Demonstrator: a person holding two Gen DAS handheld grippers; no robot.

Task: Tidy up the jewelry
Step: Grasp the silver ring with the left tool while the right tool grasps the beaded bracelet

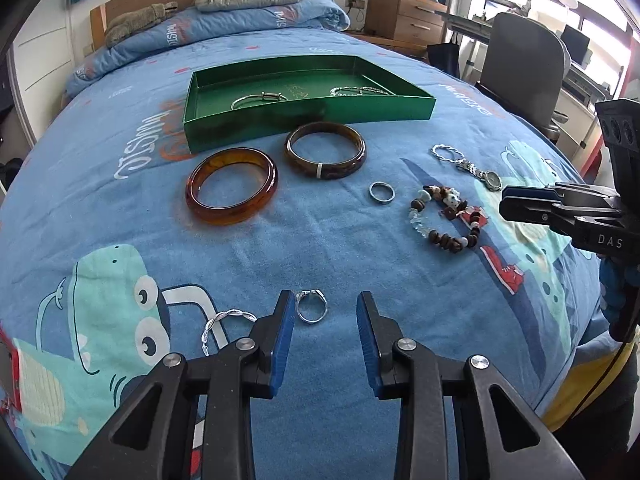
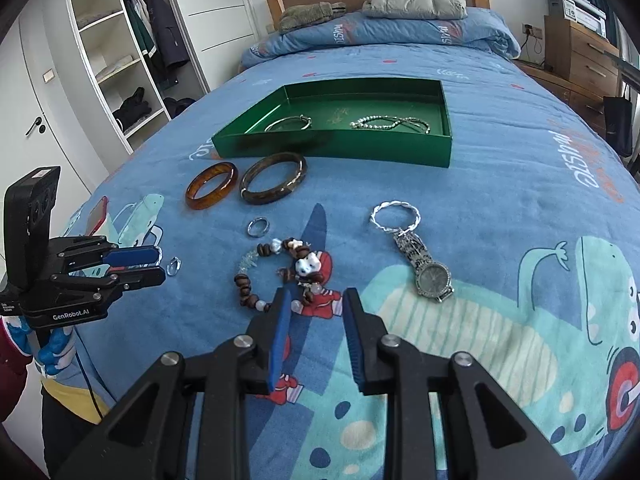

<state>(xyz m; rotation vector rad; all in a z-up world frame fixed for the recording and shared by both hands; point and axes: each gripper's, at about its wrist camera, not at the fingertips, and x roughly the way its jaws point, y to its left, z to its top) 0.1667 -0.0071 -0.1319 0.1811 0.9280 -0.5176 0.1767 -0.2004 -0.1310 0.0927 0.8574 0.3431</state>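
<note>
Left gripper (image 1: 326, 304) is parted and empty, with the small silver signet ring (image 1: 311, 306) lying flat low-centre, hugging its left blue pad, so it's clearly nearer than the right gripper (image 2: 314, 300), narrowly parted.

On the bed (image 2: 500, 184), the tray (image 2: 332, 146) sits farthest back, a bangle bracelet (image 2: 289, 123) at left and a chain (image 2: 390, 123) at right inside it. Just before the tray, two bangles side by side (image 1: 231, 186) (image 1: 325, 155). Nearer, a small ring (image 1: 381, 192), then the beaded bracelet (image 2: 280, 274); right of that, the wristwatch (image 2: 432, 276) touching a twisted ring (image 2: 394, 216). Nearest the left gripper (image 1: 325, 312), a ring (image 1: 311, 306) and a twisted bracelet (image 1: 224, 322) to its left.
</note>
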